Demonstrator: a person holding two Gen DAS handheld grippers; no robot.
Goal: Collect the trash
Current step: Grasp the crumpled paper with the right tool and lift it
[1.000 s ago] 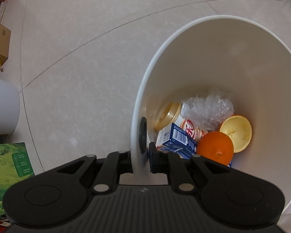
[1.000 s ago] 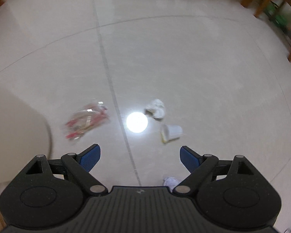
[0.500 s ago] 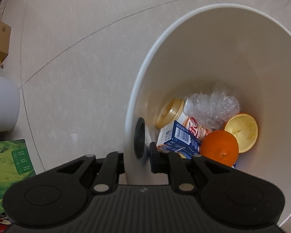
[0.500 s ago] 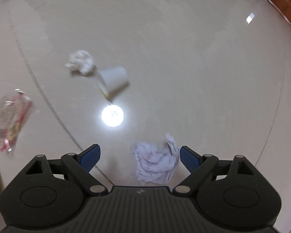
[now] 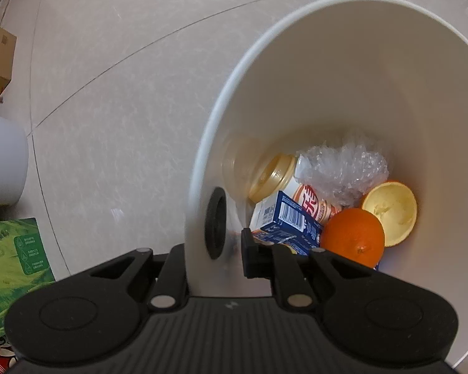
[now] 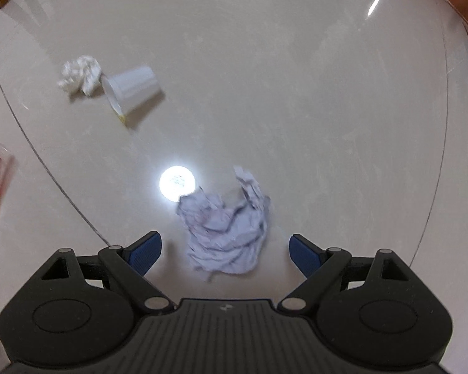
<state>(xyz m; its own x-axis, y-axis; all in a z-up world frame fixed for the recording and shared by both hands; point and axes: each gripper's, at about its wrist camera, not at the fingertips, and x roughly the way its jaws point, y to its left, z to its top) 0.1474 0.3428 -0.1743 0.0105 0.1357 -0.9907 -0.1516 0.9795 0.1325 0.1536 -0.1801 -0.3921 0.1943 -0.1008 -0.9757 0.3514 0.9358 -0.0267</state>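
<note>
right wrist: glossy pale tiled floor (image 6: pixel 296 78)

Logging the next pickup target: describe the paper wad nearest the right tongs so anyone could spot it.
On the pale tiled floor, look between the open right tongs. The crumpled paper wad lies there beside a bright lamp reflection. It is bluish-white, larger and nearer than the white wad by the tipped cup.

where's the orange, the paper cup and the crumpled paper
orange (image 5: pixel 352 235), left wrist view, middle of its peel
paper cup (image 6: pixel 131 88), right wrist view, its side wall
crumpled paper (image 6: pixel 226 227), right wrist view, middle of the wad
</note>
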